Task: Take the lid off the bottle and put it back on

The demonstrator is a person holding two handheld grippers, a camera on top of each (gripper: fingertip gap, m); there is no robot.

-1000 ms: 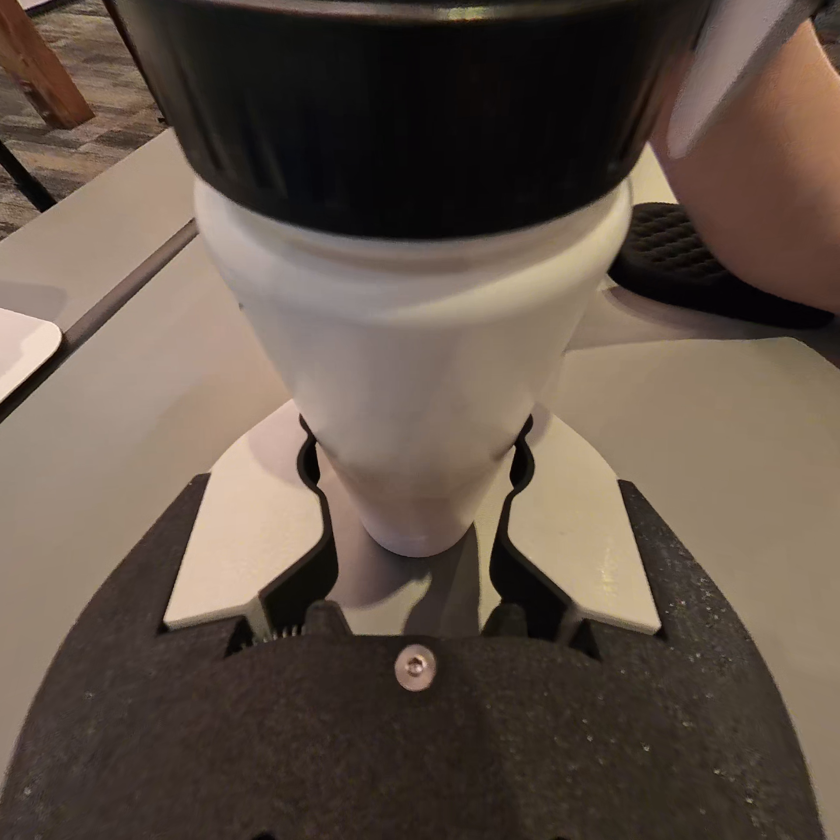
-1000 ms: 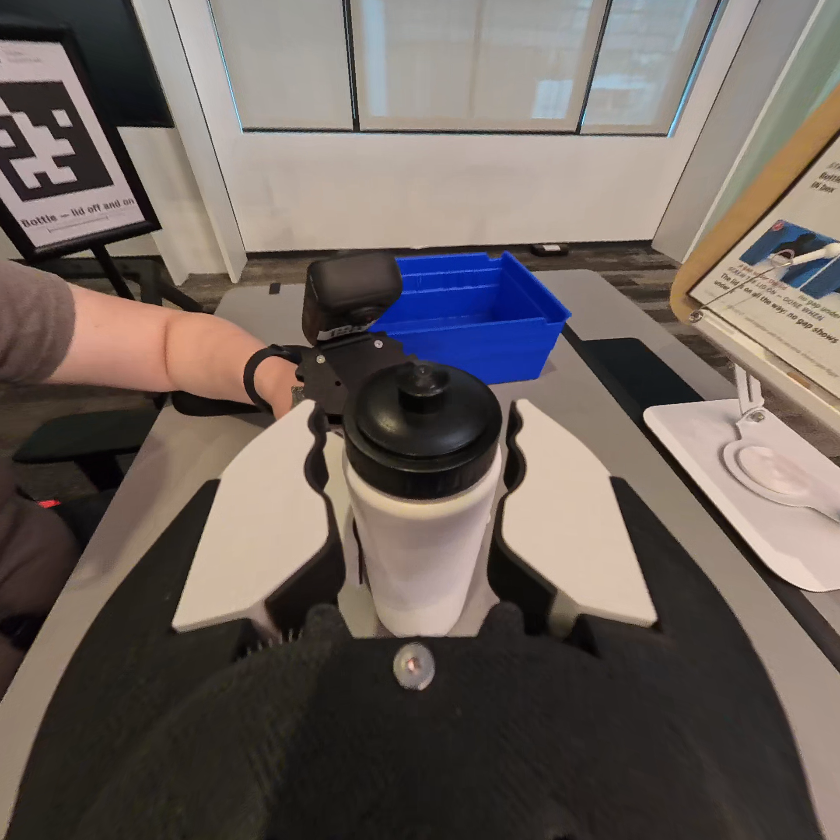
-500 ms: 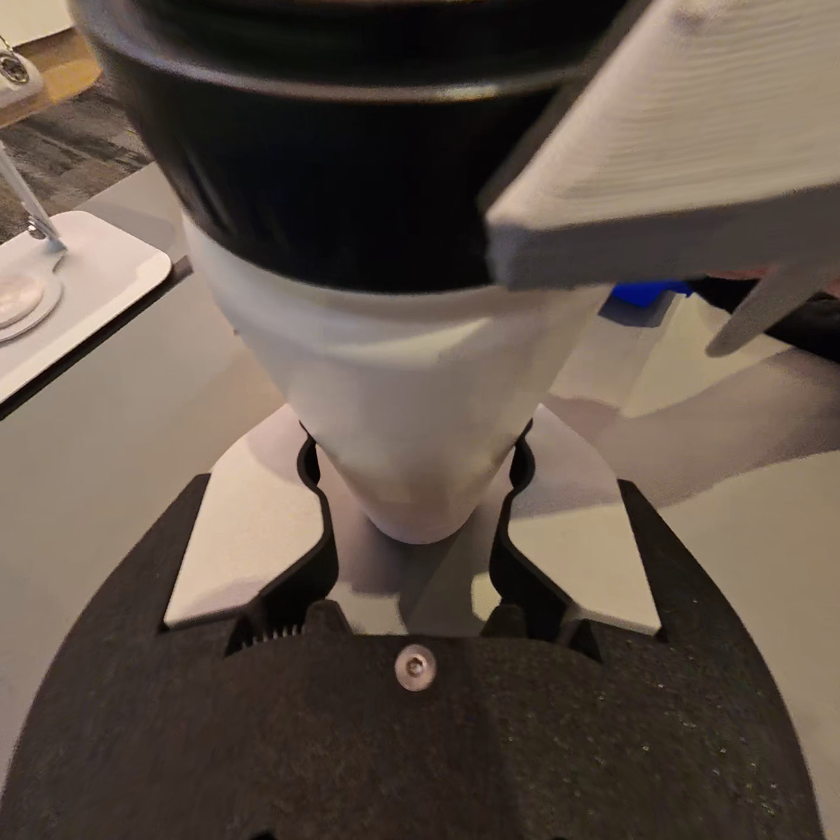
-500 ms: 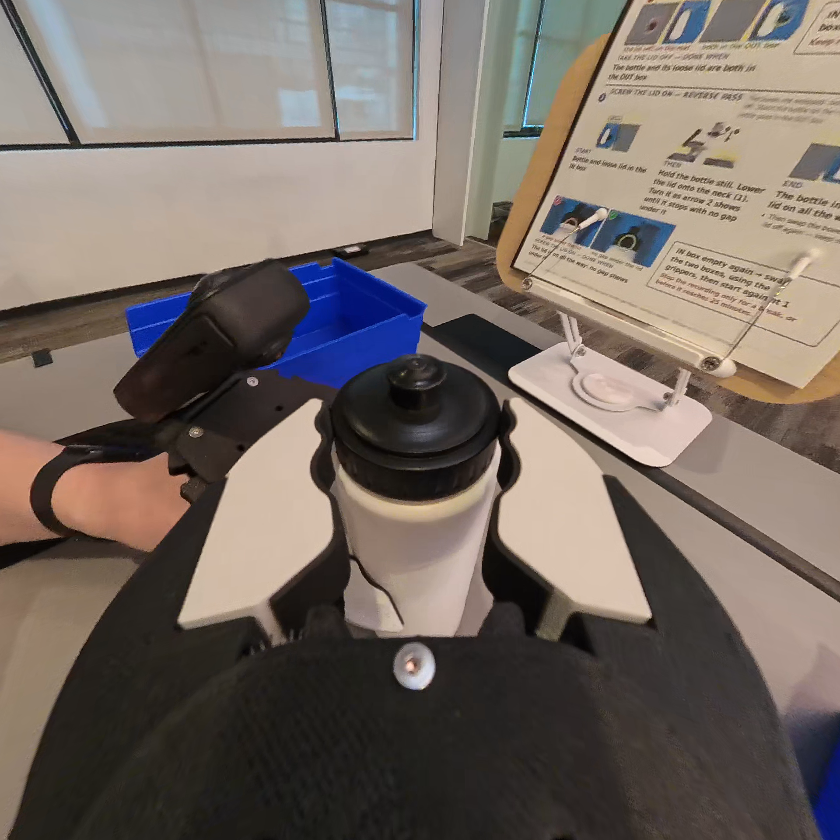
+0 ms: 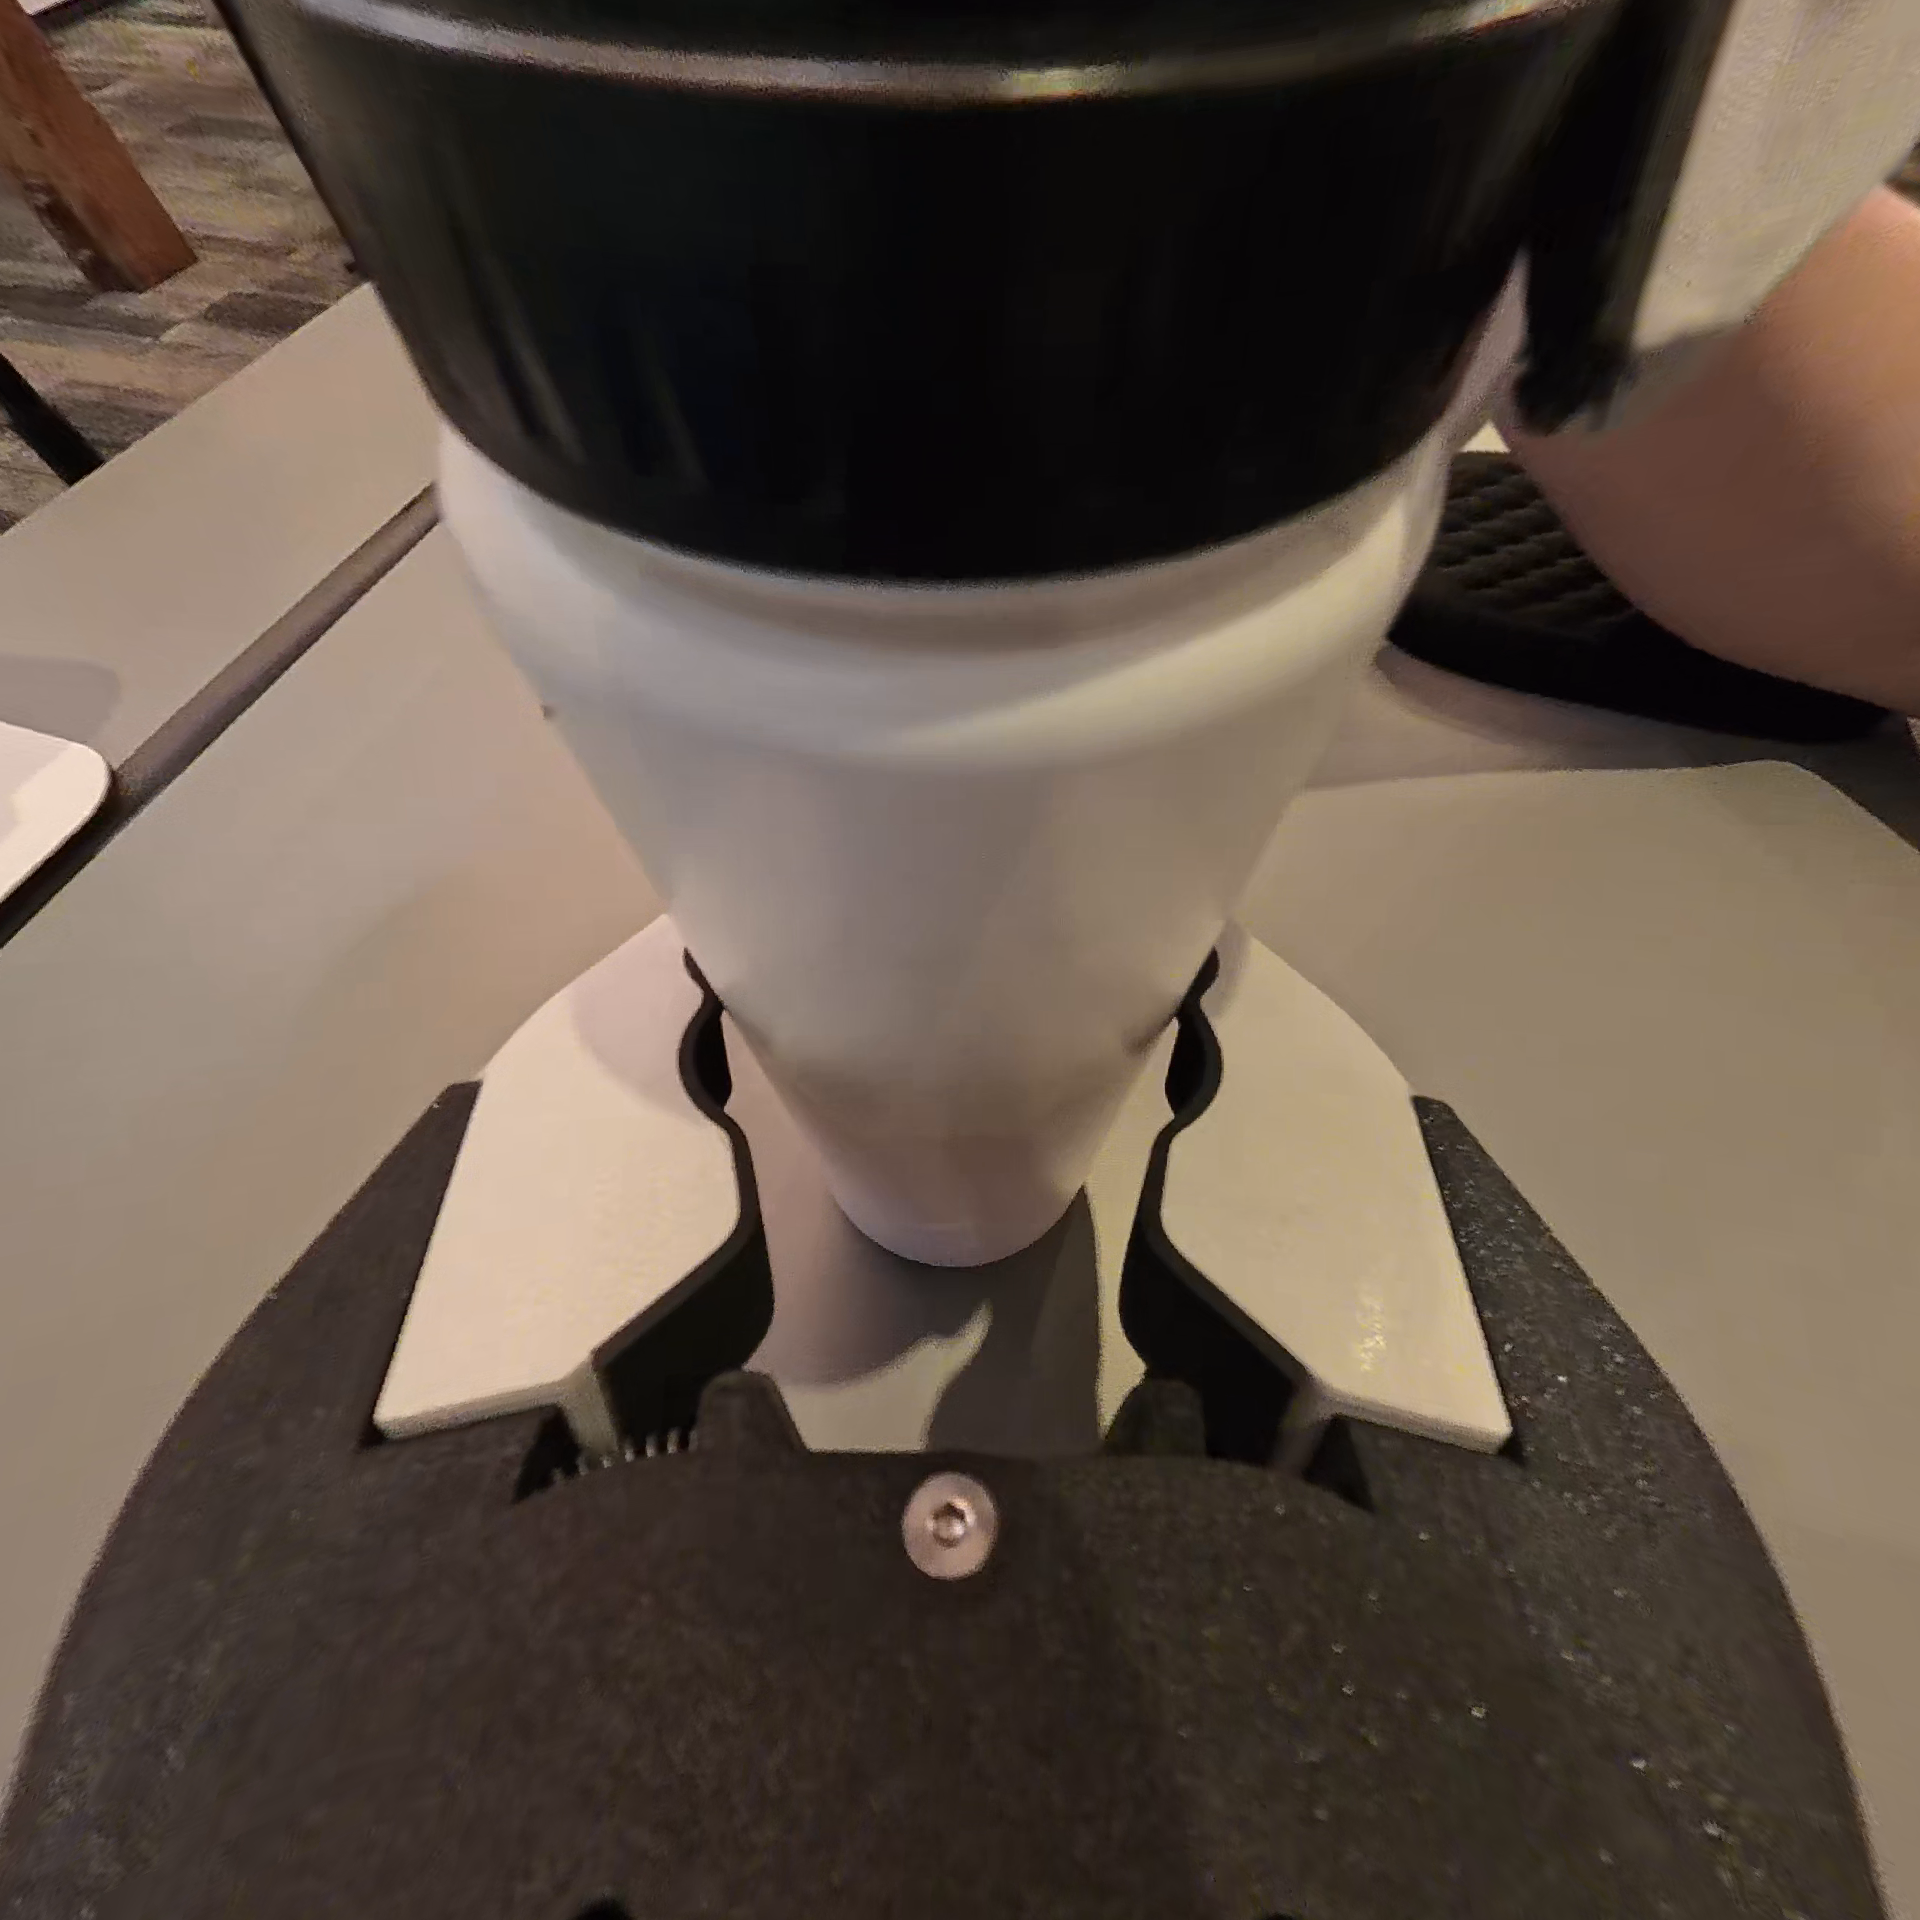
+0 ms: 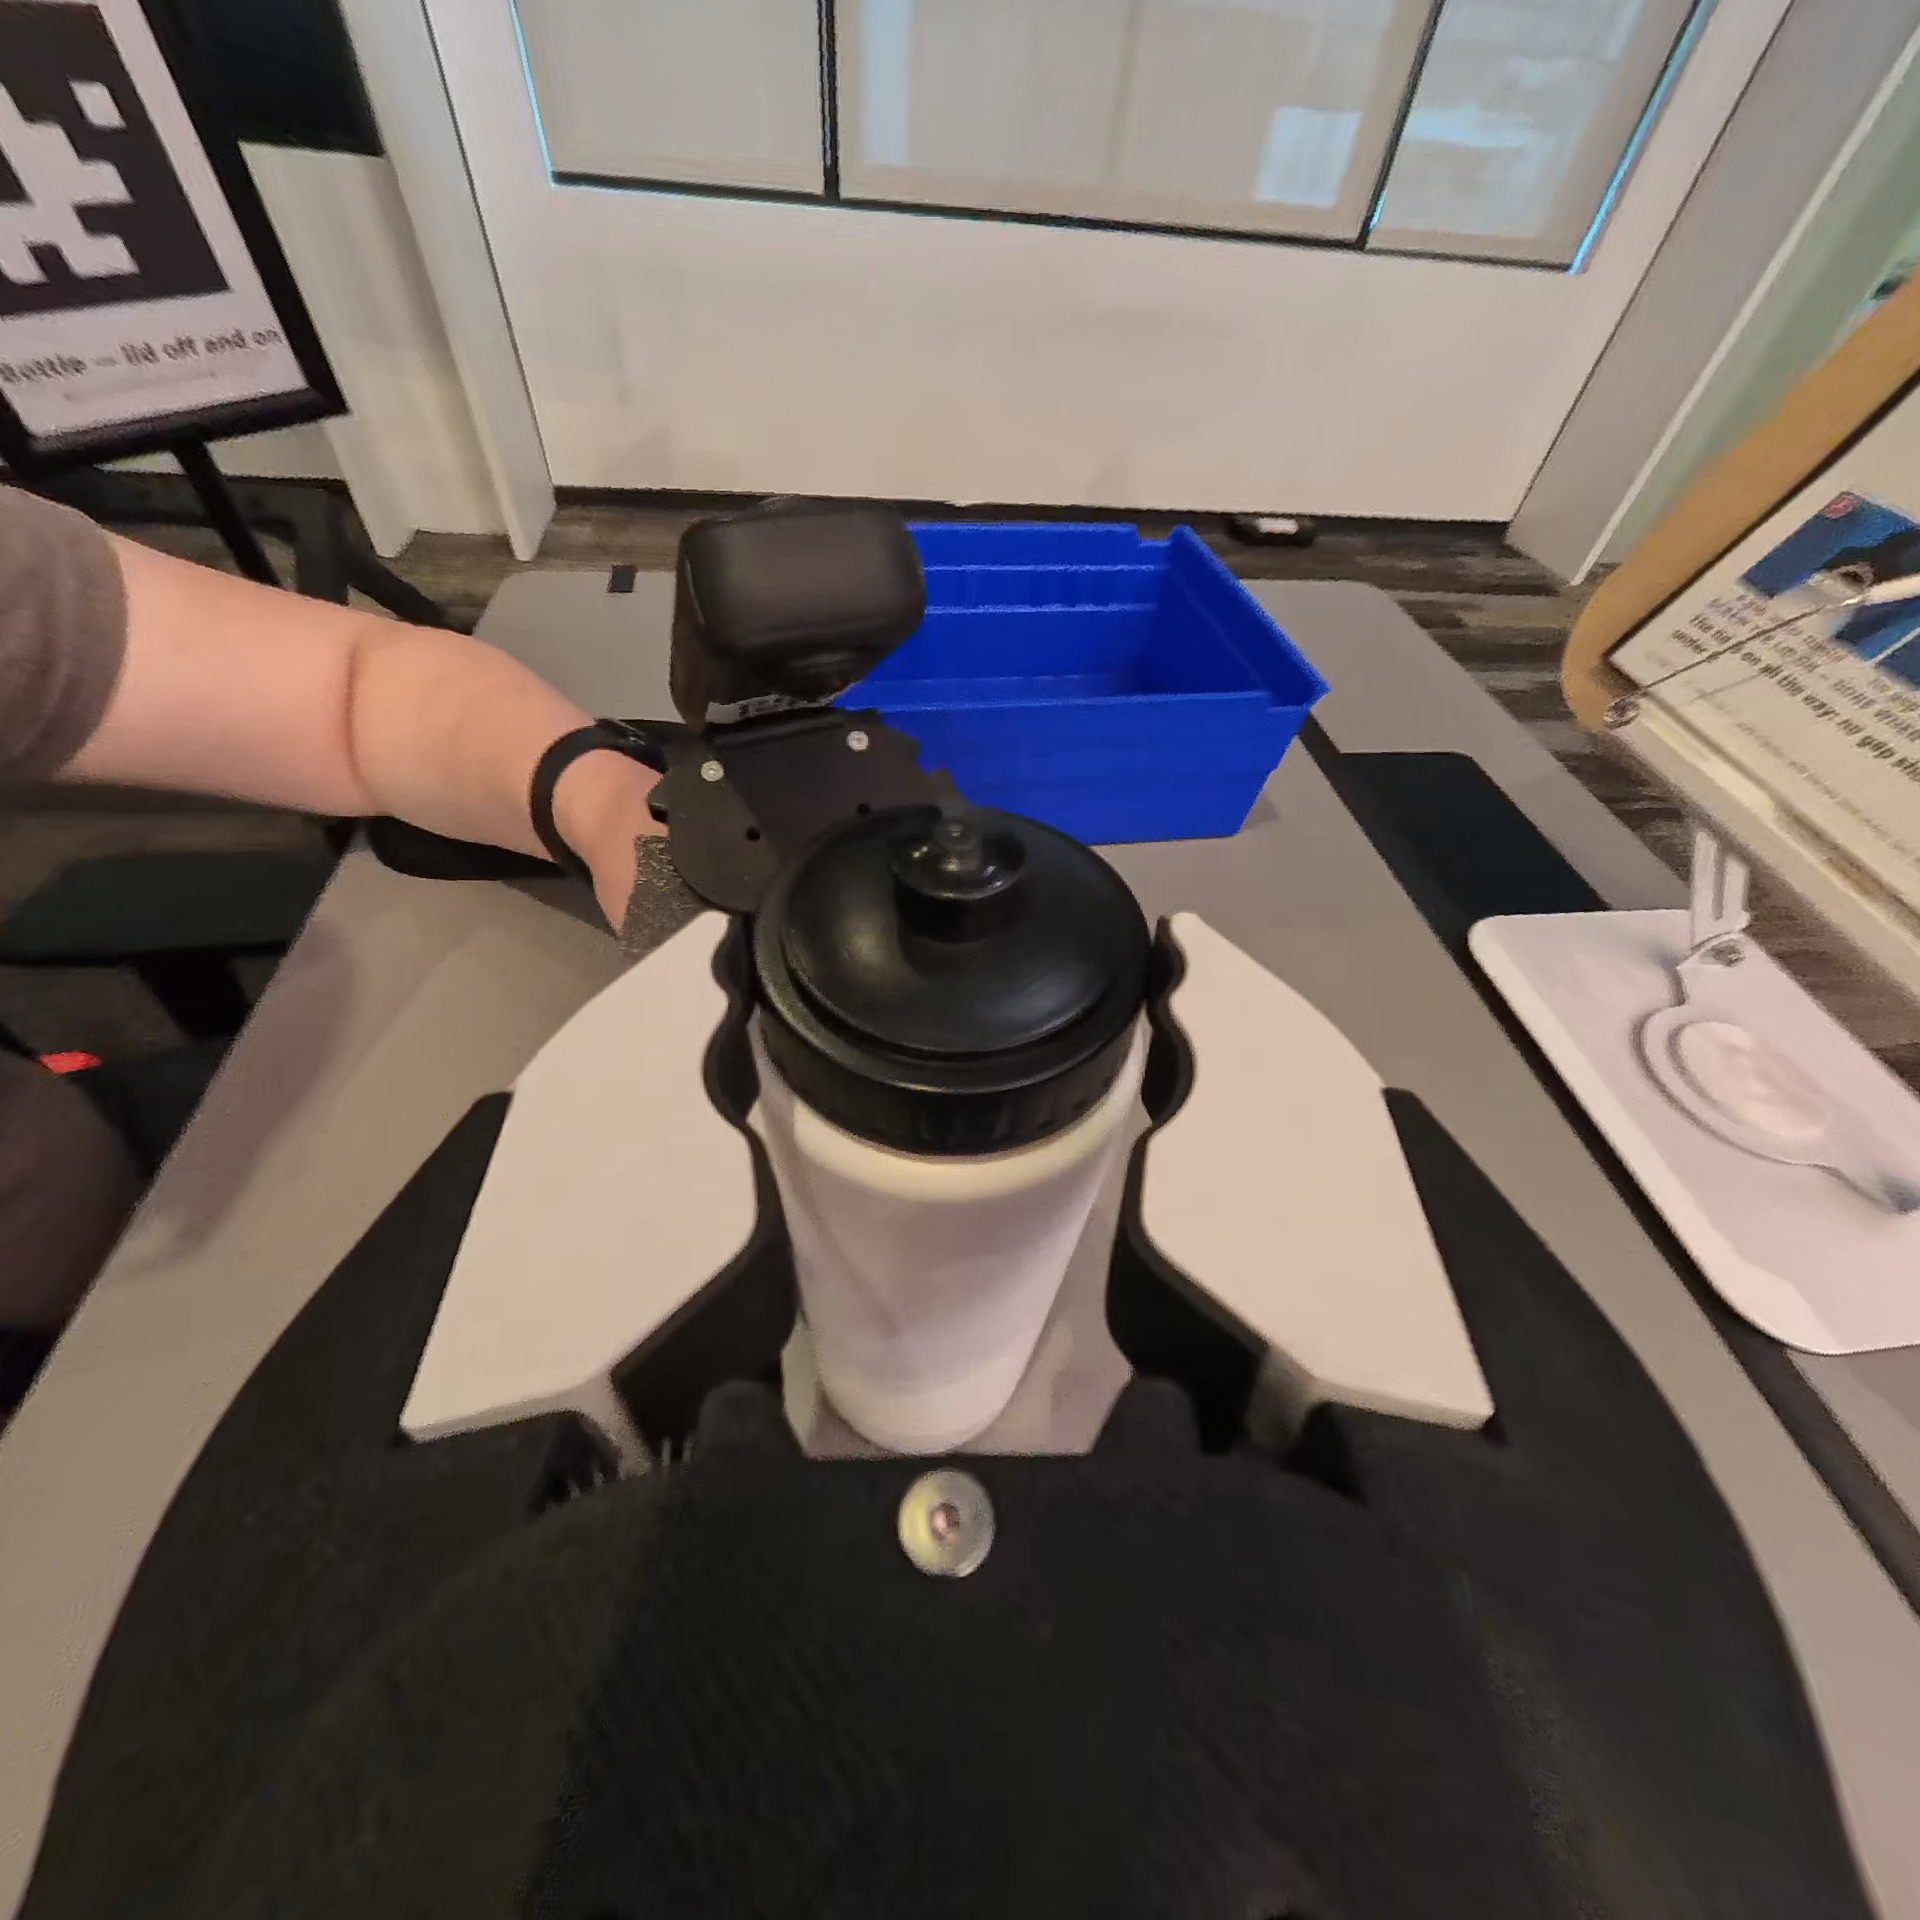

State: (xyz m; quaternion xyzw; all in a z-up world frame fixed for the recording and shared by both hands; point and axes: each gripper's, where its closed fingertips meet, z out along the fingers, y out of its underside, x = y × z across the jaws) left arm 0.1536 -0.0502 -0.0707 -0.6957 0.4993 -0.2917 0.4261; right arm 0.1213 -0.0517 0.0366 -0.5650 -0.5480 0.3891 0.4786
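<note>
The left gripper (image 5: 951, 1049) has its jaws pressed in on the white body of the bottle (image 5: 935, 883), low down near the base, and the bottle stands upright on the grey table (image 5: 312, 935), base down by the gripper's throat, long axis vertical, black lid (image 5: 935, 312) looming at the top of the left wrist view. Over on the right wrist view, the right gripper (image 6: 951, 1023) brackets the lid (image 6: 951, 997) at its ribbed rim, jaws closed about to the lid's width, pads against the rim on both sides as best I can judge. The lid sits on the neck with the spout (image 6: 951, 862) pointing straight up; whether it is fully threaded I cannot tell. This looks like the twisting step, so the tip is plain: keep the left grip firm and still so the body doesn't spin, keep the right gripper square and centred on the lid's axis, and turn about that vertical line without tilting. Behind stands a blue bin (image 6: 1070, 686), apart from the action.
</note>
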